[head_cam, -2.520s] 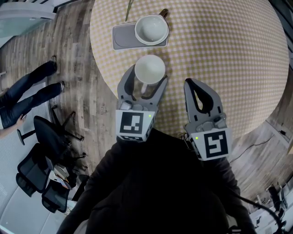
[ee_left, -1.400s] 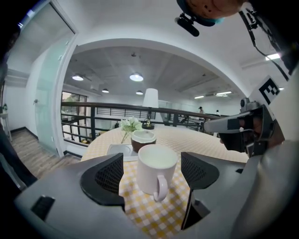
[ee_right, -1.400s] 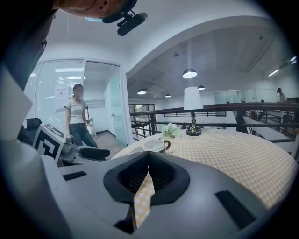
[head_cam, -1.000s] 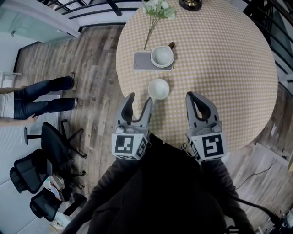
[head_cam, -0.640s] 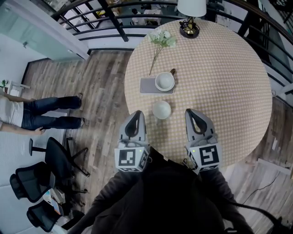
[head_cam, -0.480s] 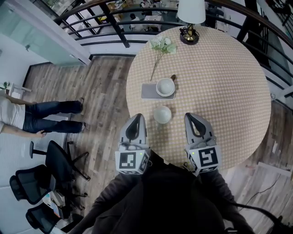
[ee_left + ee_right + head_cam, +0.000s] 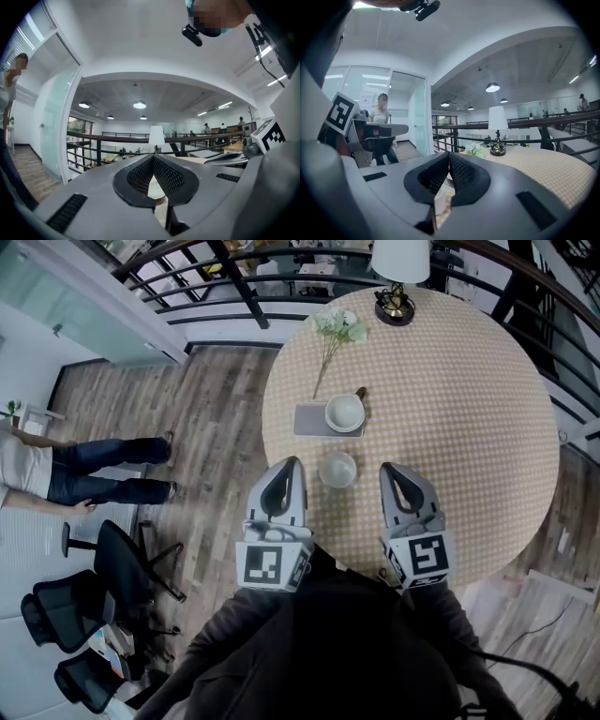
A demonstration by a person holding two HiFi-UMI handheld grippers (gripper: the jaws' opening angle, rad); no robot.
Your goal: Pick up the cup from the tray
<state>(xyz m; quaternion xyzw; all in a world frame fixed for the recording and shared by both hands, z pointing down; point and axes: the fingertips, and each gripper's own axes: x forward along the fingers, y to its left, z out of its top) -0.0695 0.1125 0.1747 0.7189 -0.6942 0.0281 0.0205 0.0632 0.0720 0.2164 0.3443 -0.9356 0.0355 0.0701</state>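
Note:
A grey tray (image 7: 310, 419) lies on the round checked table (image 7: 450, 381), with a white cup (image 7: 345, 412) standing on its right end. A second white cup (image 7: 337, 469) stands on the cloth just in front of the tray, touched by neither gripper. My left gripper (image 7: 289, 463) is held to that cup's left, shut and empty; its pads meet in the left gripper view (image 7: 153, 156). My right gripper (image 7: 387, 469) is to the cup's right, also shut with nothing in it, as the right gripper view (image 7: 449, 153) shows.
White flowers (image 7: 339, 326) lie beyond the tray and a table lamp (image 7: 397, 268) stands at the far edge. A black railing (image 7: 234, 277) runs behind the table. A person's legs (image 7: 103, 470) and office chairs (image 7: 112, 563) are on the wooden floor at left.
The left jaws, open around the near cup, let it go, drew back and closed empty. The head view rose, so the table looks smaller. The right gripper stayed shut.

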